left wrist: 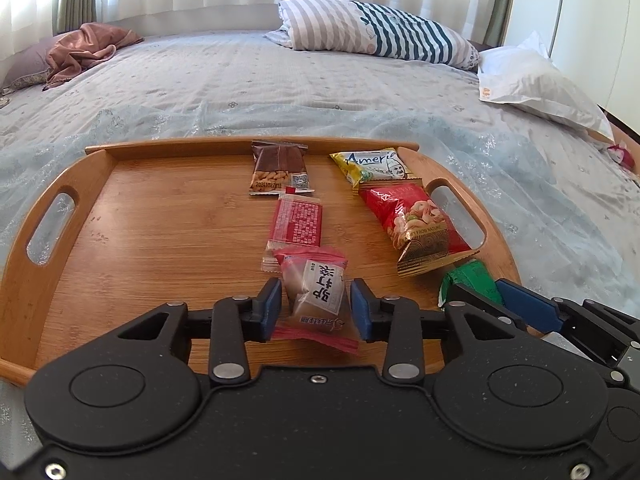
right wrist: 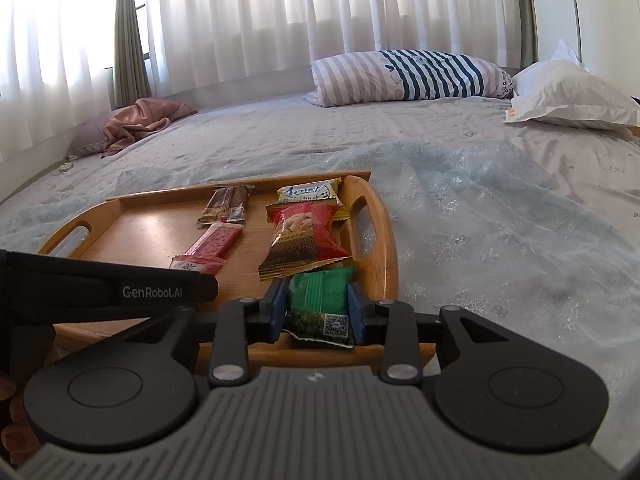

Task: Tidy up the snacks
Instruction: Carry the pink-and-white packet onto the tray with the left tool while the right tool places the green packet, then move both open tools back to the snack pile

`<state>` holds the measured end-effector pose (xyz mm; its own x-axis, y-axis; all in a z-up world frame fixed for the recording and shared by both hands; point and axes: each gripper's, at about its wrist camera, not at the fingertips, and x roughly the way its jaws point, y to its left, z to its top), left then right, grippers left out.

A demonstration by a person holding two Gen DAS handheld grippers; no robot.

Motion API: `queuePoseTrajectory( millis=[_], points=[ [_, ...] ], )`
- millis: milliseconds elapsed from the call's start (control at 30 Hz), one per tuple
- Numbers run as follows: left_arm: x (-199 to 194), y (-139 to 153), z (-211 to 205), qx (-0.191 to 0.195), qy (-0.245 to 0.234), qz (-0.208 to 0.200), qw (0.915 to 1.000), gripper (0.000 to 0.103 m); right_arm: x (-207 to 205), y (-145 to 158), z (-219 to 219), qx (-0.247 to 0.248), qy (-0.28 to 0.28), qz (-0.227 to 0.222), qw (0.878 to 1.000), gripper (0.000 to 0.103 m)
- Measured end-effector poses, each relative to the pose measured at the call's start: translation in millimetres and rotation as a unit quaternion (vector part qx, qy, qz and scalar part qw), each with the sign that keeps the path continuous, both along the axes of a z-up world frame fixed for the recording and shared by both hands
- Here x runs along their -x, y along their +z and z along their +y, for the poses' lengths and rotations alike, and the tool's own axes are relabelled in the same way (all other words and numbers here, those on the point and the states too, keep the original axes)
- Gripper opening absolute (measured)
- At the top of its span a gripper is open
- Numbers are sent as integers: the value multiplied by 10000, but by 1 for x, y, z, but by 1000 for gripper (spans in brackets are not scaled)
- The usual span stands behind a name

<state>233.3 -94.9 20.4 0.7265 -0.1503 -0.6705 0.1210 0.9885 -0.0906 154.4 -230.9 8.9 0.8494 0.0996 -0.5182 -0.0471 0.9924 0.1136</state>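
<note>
Left gripper [left wrist: 316, 304] is sitting low over the near part of the bamboo tray [left wrist: 168, 240], jaws parted a little, with the pink-wrapped cake [left wrist: 316, 296] lying between the blue pads [left wrist: 269, 304]. There's a visible gap on both sides of the wrapper, so the pads are not pressing on it; it's resting flat on the tray. Just ahead of that gripper, the red bar packet [left wrist: 296, 226] is lying lengthwise, its near end tucked under the cake wrapper, and the brown almond packet [left wrist: 280, 168] is sitting beyond it near the far rim. Ahead and to its right: the red-and-gold nut bag [left wrist: 420, 224], with the yellow packet [left wrist: 372, 166] behind it by the right handle. Right gripper [right wrist: 318, 308] is sitting at the tray's near right corner with the green packet [right wrist: 322, 300] between its pads [right wrist: 357, 312]. Pads are right at the packet's edges (contact or a hair's gap, cannot tell from either view), and the packet's near end is overhanging the tray's near rim. The nut bag is lying directly ahead of the right gripper, its gold end touching the green packet. Tray is sitting on a bed [right wrist: 500, 208] covered with pale blue fabric.
</note>
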Motion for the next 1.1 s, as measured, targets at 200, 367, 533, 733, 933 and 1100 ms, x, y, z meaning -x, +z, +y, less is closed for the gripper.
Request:
queuePoseTrajectory(
  millis=[200,367,533,733,933,1100],
  points=[
    [7,9,3,19,-29,-139,9999,53,6,4,6,196,64,-125,9997,52],
    [17,17,7,-34,-61,-221,9997,61,14,9,11,314,136,-241,9991,60],
    [31,25,16,-37,-47,-313,9995,71,20,14,11,372,128,-309,9987,65],
    [53,36,28,-147,-9,-476,9988,79,31,20,8,361,140,-374,9985,68],
    [79,43,42,-186,49,-522,9985,84,44,25,6,329,170,-441,9983,72],
    [102,46,56,-178,62,-546,9983,87,55,27,3,247,195,-464,9984,76]
  ],
)
